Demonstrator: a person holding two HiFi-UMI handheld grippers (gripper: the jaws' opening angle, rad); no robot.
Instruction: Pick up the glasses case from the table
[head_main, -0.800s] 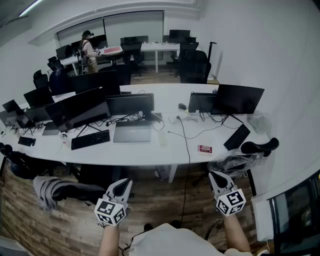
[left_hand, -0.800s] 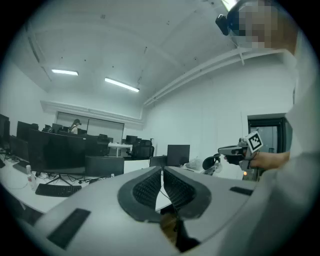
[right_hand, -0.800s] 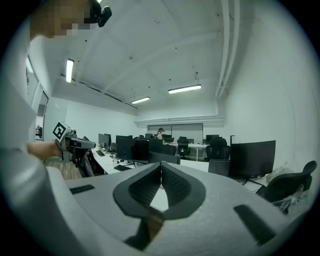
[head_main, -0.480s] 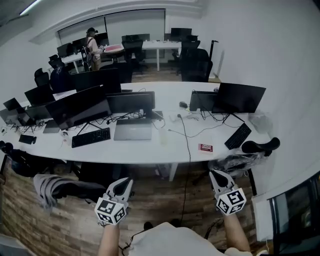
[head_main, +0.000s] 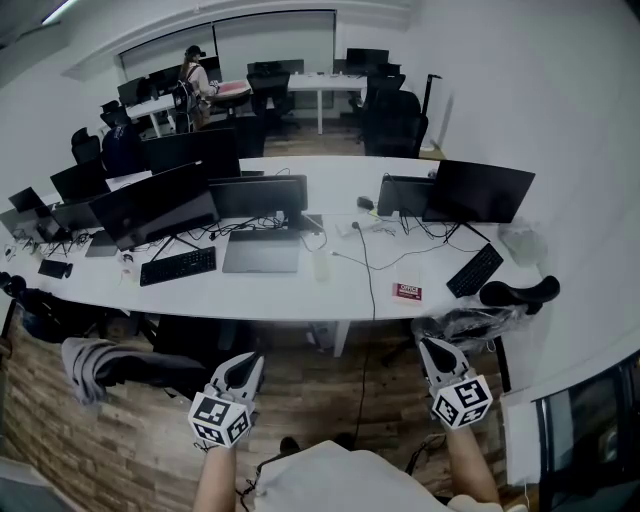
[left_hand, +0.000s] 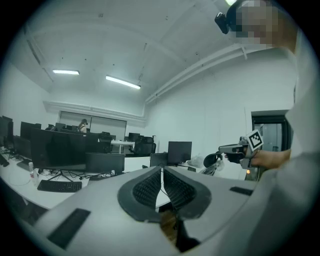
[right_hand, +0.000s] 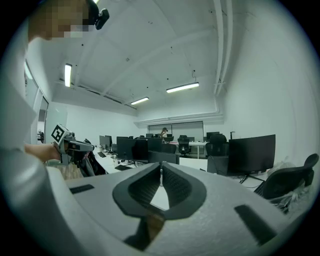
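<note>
White table (head_main: 300, 300) carries monitors (head_main: 160, 205) and a black cable (head_main: 368, 270) just left of the red glasses case (head_main: 407, 292), which lies by the near edge with its long axis left-right, while the left gripper (head_main: 243, 368) and right gripper (head_main: 432, 352) hover nearer, closed and empty.

I am standing in an open-plan office. A long white worktop (head_main: 290, 296) in front of me carries rows of dark monitors (head_main: 160, 205), a keyboard (head_main: 178, 266), a laptop (head_main: 261, 253) and trailing cables (head_main: 365, 270). Black swivel chairs (head_main: 395, 122) stand by further desks (head_main: 320, 88) on a wood-plank floor (head_main: 310, 385), under ceiling strip lights (left_hand: 122, 82).
</note>
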